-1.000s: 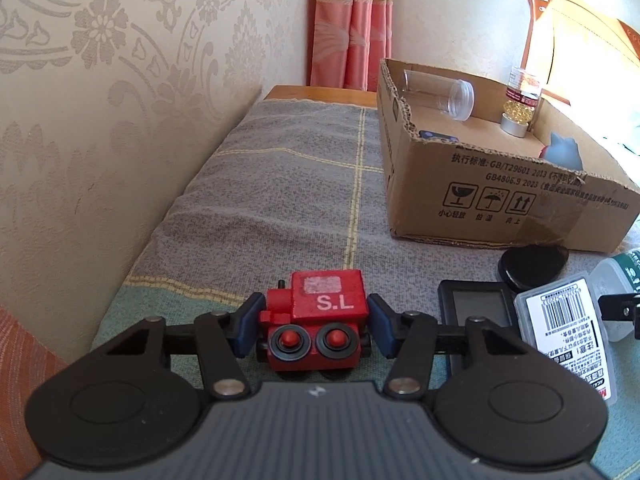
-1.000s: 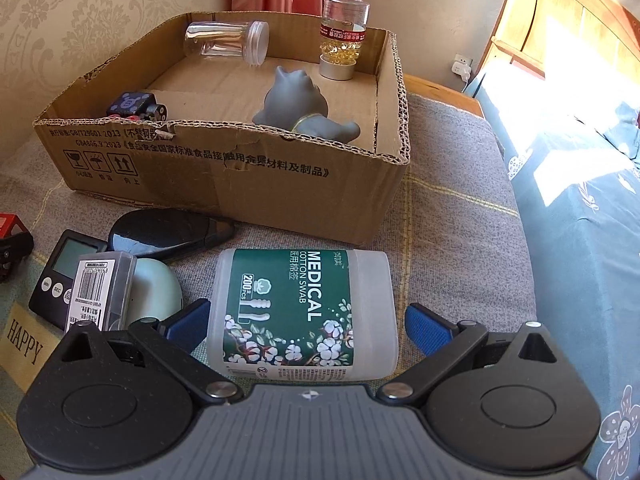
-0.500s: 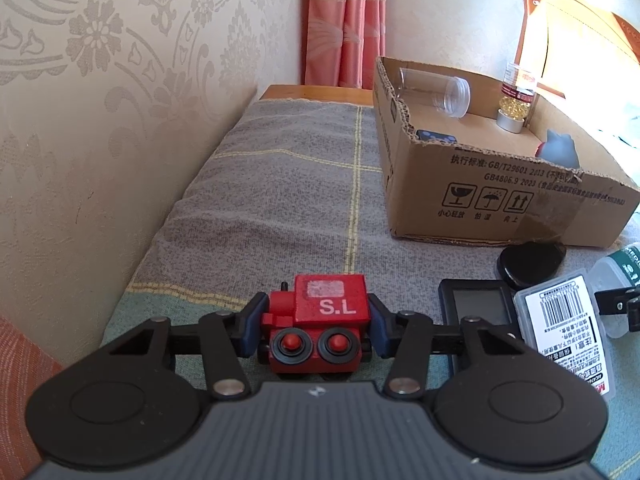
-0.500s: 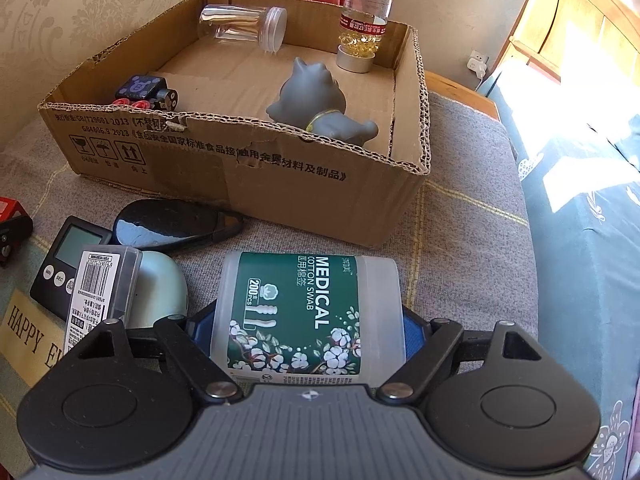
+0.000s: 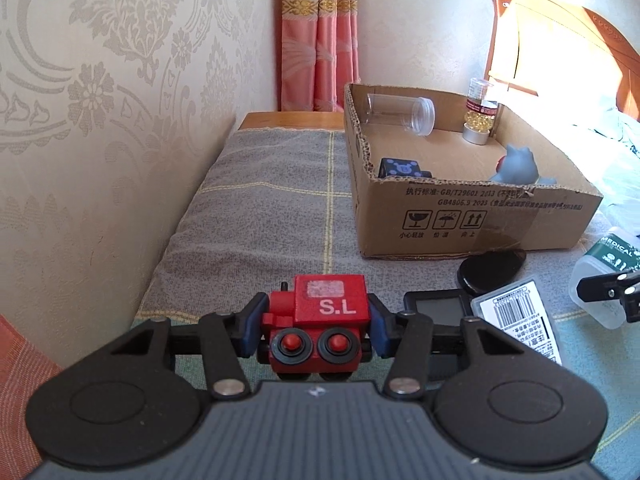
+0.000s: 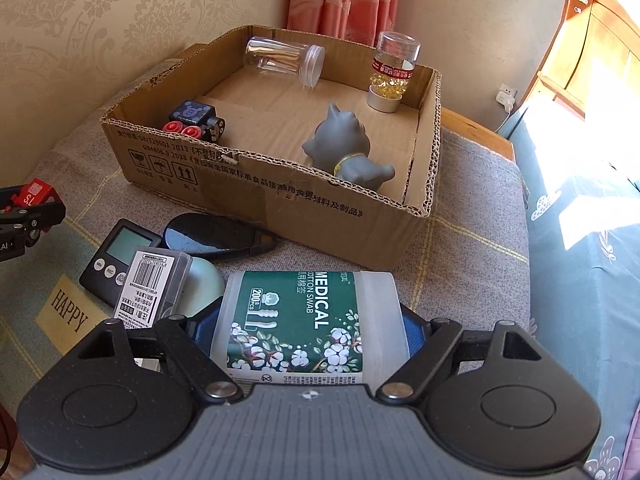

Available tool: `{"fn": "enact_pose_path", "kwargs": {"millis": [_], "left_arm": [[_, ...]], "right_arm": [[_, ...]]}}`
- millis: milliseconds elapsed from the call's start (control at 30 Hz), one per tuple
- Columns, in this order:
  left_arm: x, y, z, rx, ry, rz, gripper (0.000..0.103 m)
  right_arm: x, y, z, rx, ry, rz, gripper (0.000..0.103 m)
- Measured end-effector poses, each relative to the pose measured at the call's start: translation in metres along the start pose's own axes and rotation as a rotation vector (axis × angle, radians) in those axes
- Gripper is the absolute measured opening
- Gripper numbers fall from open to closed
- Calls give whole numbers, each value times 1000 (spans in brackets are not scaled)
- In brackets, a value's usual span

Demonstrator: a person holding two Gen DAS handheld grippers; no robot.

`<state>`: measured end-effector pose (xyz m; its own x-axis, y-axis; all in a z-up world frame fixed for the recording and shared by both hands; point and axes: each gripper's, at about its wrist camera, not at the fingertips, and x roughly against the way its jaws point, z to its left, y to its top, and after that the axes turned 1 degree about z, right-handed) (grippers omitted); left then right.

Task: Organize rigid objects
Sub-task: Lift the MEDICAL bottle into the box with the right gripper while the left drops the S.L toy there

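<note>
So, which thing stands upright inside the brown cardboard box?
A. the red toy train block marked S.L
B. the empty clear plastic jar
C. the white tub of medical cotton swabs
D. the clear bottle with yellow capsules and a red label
D: in the brown cardboard box the clear bottle with yellow capsules stands upright on its cap, while the empty clear plastic jar lies on its side.

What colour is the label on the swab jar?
Dark green, with white flowers and white lettering on the swab jar; the right wrist view shows it best.

Bright daylight from right, glare on headboard [image 5: 560, 52]; sharp focus, fisheye bending, dark corners.
</note>
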<state>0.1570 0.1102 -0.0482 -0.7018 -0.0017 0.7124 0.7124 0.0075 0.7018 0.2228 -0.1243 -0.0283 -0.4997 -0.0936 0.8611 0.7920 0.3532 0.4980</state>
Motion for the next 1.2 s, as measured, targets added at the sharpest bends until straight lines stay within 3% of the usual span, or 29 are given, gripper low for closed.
{"fn": "enact_pose_path", "kwargs": {"millis": [233,433,833,1067,1133,1200], "left_arm": [[17,11,-8,-22,-55,-27,50],[26,22,-13,-29,-70,-55,50],[16,80,-35,-52,-67,-147,50],[-7,107,-46,-61,-73,-149,50],[-14,114,-50,-65,-75,-147,50],[-21,119,-54,-69,-80,-143,50]], "right_arm": [[34,13,-5,40,17,-88,87],[47,43,-12,66,39,-173,87],[4,119,-48,18,58,-191,87],[-32,150,-71,-62,59,-178,87],[-40,152,-76,-73,73,-171,90],[-41,150,-81,-102,72,-183,103]]}}
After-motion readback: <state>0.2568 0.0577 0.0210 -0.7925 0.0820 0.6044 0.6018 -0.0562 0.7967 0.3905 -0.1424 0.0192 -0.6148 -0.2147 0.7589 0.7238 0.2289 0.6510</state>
